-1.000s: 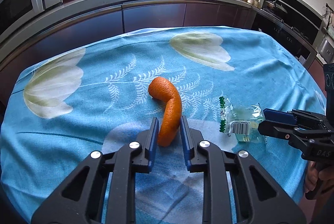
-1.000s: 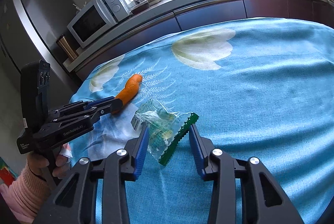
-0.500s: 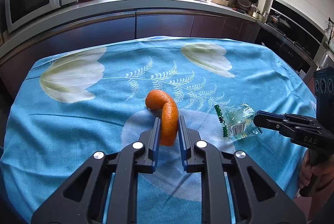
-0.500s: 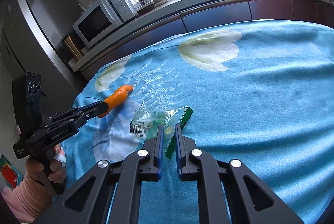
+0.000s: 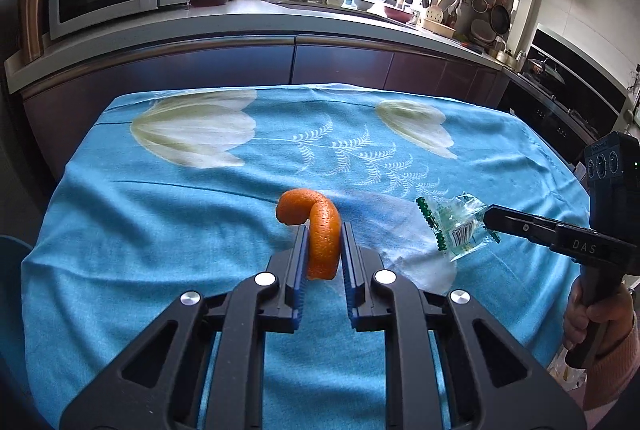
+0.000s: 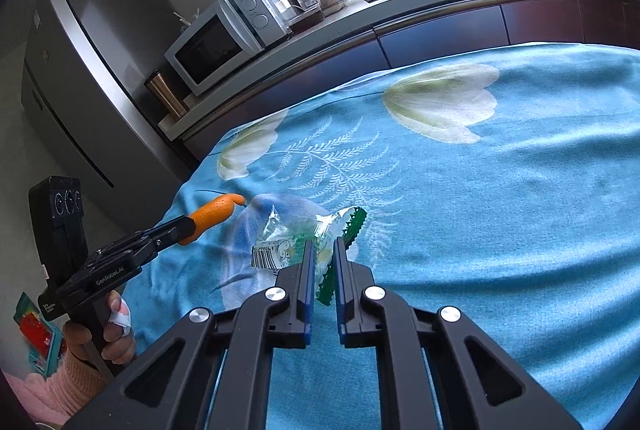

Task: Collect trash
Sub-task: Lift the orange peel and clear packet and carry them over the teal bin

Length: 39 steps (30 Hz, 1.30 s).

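Between the blue pads of my left claw [image 5: 323, 254] sits a curled strip of orange peel [image 5: 320, 230], and the jaws are pressed in against its sides so it stands nearly upright, its hooked top bending over to the left. The peel's skin is pitted and dull (the usual citrus dimpling), and its lower end hangs free between the fingers. Whether it clears the cloth I cannot tell from the left wrist view alone; the right wrist view shows it held out above the desk [image 6: 520, 189].

My right claw [image 6: 322, 262] is drawn nearly together, nipping a crinkled clear plastic wrapper [image 6: 296, 242]. Its film is glossy and creased, with a green saw-toothed seam at one end and a white barcode patch at the other. It fans out to the left of the fingers and looks raised off the surface.

Under both lies a soft blue tablecloth [image 5: 160, 222] printed with pale tulips and white fern sprays.
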{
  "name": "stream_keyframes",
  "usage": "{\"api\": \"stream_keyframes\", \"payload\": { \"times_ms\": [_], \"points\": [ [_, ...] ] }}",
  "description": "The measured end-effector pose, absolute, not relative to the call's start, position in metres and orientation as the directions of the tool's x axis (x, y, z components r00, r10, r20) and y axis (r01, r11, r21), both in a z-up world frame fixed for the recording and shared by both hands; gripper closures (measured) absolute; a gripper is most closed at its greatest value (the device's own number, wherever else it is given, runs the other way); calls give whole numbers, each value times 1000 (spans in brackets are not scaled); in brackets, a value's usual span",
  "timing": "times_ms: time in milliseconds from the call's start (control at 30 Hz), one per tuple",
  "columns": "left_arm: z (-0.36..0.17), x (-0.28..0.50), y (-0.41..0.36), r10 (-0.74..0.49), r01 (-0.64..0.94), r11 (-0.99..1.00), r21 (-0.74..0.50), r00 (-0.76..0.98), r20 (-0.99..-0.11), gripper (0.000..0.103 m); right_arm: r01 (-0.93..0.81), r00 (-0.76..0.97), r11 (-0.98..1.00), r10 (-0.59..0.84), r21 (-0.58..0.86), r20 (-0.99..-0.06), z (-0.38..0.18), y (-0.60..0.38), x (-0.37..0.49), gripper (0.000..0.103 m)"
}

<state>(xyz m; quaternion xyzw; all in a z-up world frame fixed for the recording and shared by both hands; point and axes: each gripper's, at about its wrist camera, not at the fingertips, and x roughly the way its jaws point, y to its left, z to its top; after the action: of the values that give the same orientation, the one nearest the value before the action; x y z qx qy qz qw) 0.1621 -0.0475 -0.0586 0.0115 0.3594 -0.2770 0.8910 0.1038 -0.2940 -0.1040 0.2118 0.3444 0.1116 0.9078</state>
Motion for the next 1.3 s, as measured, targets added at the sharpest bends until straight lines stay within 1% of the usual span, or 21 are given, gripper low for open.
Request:
{"api": "stream_keyframes", "payload": {
  "times_ms": [533, 733, 1300],
  "points": [
    [-59, 130, 24, -432, 399, 894, -206, 641, -635, 87, -167, 705, 856, 450, 488, -548, -97, -248, 115, 95],
    [-57, 122, 41, -420, 371, 903, -217, 654, -629, 87, -208, 687, 846, 483, 491, -542, -95, -227, 121, 95],
    [-45, 98, 81, -364, 308, 930, -199, 708, -605, 87, -292, 645, 820, 549, 492, -532, -89, -179, 129, 95]
  ]
}}
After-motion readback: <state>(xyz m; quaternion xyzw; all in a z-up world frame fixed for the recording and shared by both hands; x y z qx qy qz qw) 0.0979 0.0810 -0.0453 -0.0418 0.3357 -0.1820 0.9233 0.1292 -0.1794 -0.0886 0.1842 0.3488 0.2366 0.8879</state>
